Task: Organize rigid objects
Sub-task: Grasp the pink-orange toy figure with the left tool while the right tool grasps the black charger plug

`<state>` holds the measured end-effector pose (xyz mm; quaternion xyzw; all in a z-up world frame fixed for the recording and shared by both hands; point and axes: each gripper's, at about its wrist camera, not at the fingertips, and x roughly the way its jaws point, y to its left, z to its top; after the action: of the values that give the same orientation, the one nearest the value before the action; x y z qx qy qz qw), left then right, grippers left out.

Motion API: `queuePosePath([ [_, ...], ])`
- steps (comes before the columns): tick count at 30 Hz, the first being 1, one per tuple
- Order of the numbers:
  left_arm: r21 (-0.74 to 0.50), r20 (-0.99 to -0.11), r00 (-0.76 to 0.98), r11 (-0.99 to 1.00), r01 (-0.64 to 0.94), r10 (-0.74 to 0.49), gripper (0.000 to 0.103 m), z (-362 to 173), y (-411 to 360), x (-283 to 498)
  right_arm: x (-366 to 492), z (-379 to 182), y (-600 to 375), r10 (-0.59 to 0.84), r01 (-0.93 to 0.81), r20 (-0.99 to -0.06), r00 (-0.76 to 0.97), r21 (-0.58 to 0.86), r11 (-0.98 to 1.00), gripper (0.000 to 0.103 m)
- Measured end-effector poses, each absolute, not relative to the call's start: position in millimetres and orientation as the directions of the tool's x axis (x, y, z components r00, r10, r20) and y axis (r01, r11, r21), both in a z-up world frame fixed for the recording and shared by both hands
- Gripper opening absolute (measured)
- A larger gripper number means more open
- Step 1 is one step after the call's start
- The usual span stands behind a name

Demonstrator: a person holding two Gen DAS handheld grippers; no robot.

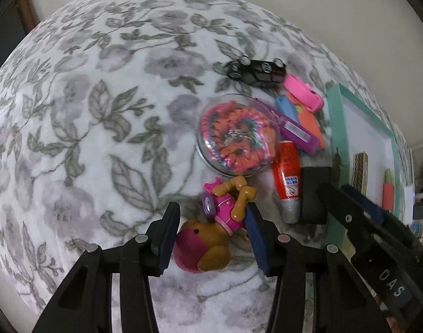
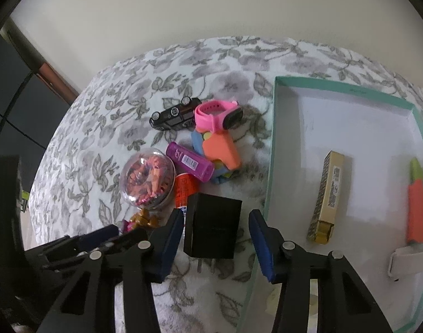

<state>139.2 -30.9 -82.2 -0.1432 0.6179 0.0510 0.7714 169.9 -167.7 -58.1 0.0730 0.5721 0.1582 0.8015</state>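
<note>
My left claw point(image 1: 211, 236) brackets the toy figure point(image 1: 211, 238) low centre, pads seemingly touching it, grip unclear. My right claw point(image 2: 215, 238) straddles the black charger point(image 2: 212, 227) beside the teal box point(image 2: 269, 166), pads apart from it.

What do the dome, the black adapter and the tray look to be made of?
Dome: clear glossy plastic, going by the highlights and the coloured contents showing through. Adapter: matte black plastic, probably, with two metal prongs. Tray: likely cardboard, with thin teal walls and a flat white floor; it could be thin plastic.
</note>
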Motion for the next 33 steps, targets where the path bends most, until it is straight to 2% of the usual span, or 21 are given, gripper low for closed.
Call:
queuePosePath([
  [8, -0.166, -0.966, 0.244, 0.92, -0.355, -0.081, 0.05, -85.0, 0.7, 135.0, 170.0, -63.4, -161.1, 0.346, -0.175, -0.897, 0.274, 0.307, 0.935, 0.052],
  [18, -0.171, -0.971, 0.221, 0.919, -0.354, -0.096, 0.05, -94.7, 0.6, 135.1, 168.2, -70.9, -150.2, 0.353, -0.194, -0.905, 0.237, 0.312, 0.93, 0.05],
  [20, -0.173, -0.971, 0.22, 0.919, -0.354, -0.098, 0.05, -96.1, -0.9, 133.5, 168.6, -75.2, -150.2, 0.344, -0.185, -0.91, 0.232, 0.305, 0.934, 0.047],
  [27, -0.16, -0.973, 0.214, 0.925, -0.346, -0.089, 0.05, -99.6, -2.5, 136.3, 168.3, -78.5, -150.9, 0.363, -0.19, -0.901, 0.238, 0.323, 0.927, 0.044],
  [33, -0.183, -0.969, 0.224, 0.91, -0.372, -0.104, 0.05, -98.2, 2.1, 136.7, 168.6, -77.6, -161.5, 0.376, -0.16, -0.896, 0.236, 0.345, 0.925, 0.036],
])
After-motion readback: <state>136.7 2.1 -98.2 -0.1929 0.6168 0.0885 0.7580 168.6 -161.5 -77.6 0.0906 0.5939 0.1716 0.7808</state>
